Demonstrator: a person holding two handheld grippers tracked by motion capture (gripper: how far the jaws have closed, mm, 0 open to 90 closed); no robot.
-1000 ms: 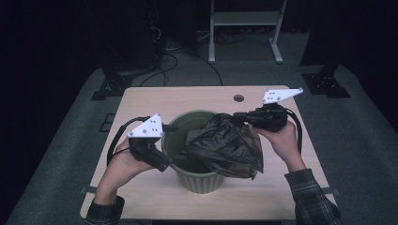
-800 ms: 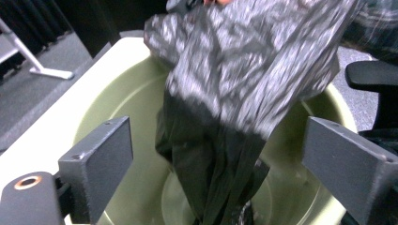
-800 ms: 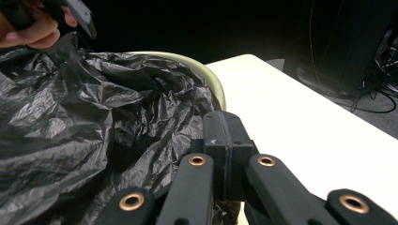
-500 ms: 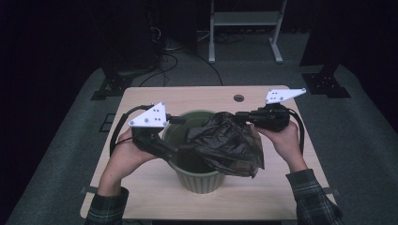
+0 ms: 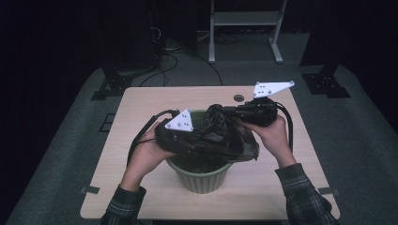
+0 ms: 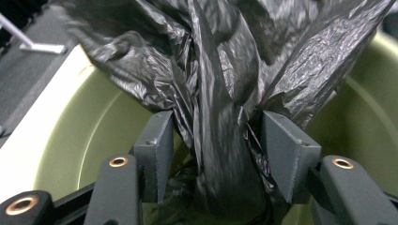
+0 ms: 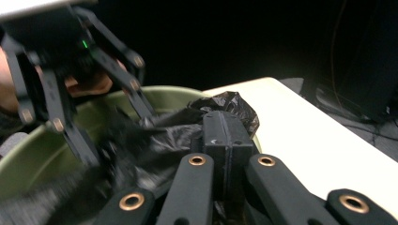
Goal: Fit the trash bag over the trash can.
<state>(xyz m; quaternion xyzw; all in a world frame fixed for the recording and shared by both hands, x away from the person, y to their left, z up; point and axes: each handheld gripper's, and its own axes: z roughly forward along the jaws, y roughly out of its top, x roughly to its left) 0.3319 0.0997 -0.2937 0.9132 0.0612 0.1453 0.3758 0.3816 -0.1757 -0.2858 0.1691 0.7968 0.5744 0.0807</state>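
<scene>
From above, the black bin liner (image 5: 211, 138) lies bunched over the green bin (image 5: 202, 176) mid-table, not yet spread over its rim. The left gripper (image 6: 216, 154) has been closing, its jaws flanking a fold without visibly pinching it. The right gripper (image 7: 225, 136) is clamped on the liner's edge over the bin's far rim.

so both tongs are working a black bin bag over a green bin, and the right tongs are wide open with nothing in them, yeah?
Not quite. The right tongs are shut on the black bin bag, as the right gripper view shows: their jaws meet with a fold of bag pinched at the tip. The rest holds: both tongs work the bag over the green bin.
</scene>
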